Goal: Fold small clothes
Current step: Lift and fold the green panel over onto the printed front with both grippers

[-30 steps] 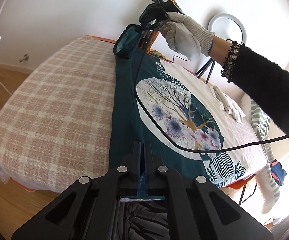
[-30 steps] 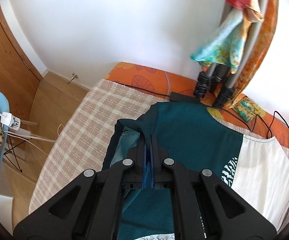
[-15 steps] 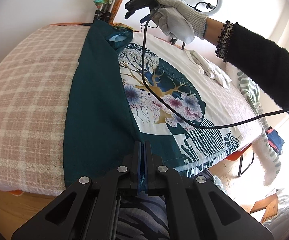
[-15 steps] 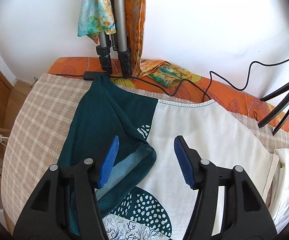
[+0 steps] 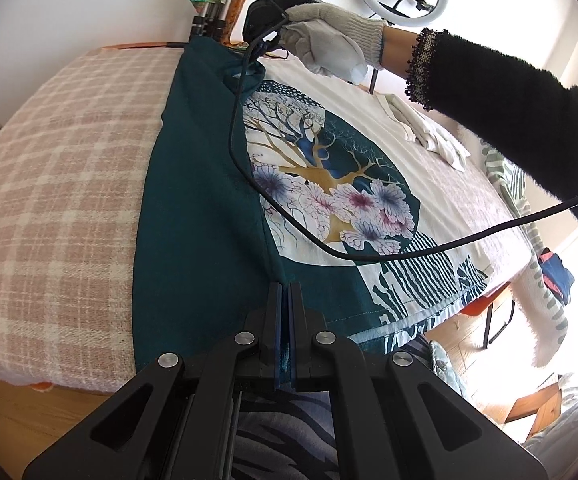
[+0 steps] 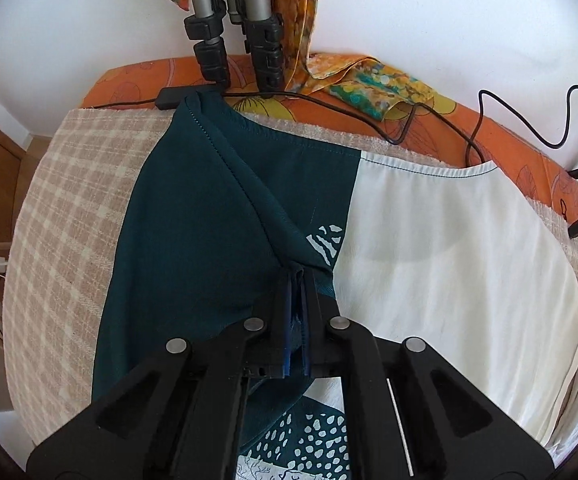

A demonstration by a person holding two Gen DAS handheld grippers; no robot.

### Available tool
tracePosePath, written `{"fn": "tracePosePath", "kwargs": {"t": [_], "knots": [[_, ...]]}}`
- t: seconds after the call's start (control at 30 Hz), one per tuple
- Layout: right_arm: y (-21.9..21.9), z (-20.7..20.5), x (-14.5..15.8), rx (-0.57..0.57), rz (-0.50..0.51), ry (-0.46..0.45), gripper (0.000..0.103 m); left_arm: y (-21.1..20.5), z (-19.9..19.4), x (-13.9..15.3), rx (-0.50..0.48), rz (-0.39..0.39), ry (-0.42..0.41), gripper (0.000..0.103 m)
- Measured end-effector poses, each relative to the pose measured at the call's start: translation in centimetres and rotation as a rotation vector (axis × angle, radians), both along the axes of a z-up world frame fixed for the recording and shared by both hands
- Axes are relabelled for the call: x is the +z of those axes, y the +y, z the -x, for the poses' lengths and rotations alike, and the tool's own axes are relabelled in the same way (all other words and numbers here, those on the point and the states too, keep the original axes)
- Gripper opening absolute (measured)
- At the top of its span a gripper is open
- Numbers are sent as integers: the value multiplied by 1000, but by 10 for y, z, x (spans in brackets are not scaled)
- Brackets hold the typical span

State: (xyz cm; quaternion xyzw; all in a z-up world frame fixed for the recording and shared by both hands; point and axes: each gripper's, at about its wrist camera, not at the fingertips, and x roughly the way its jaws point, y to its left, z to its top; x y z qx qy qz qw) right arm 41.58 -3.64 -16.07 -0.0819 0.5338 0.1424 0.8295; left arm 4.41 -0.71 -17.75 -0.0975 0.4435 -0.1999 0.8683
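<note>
shirt (image 5: pixel 193 208) hem hidden in tongs (image 5: pixel 283 292), seemingly pinched

Left gripper (image 5: pixel 284 292) jaws pinched on teal shirt (image 5: pixel 197 208) hem over plaid blanket (image 5: pixel 57 184).

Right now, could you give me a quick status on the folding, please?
Left gripper shut on teal shirt hem. Right gripper shut on its folded sleeve. Black cable trails across the print.

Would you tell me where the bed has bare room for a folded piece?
The checked blanket left of the teal shirt lies bare. Crowded: the head end with tripod legs and cables, and the white clothes beyond the shirt.
</note>
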Motion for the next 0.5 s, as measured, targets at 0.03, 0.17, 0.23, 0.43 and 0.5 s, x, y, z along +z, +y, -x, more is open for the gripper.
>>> {"fn": "tracePosePath", "kwargs": {"t": [0.03,0.17,0.23,0.43,0.5], "knots": [[0,-1,7,13,2,-23,5,0,0,1,-1,-3,0,1],[-9,-15,33,-4,-41,-98,5,-4,-3,1,-9,5,8,1],[-7,-19,39,12,-42,-134,5,-9,-7,-1,-15,8,9,1],[0,-36,19,-18,117,-135,5,-31,-19,-7,-87,29,43,2],[-9,-37,20,-38,104,-120,11,-38,-17,-7,-114,17,60,14]]}}
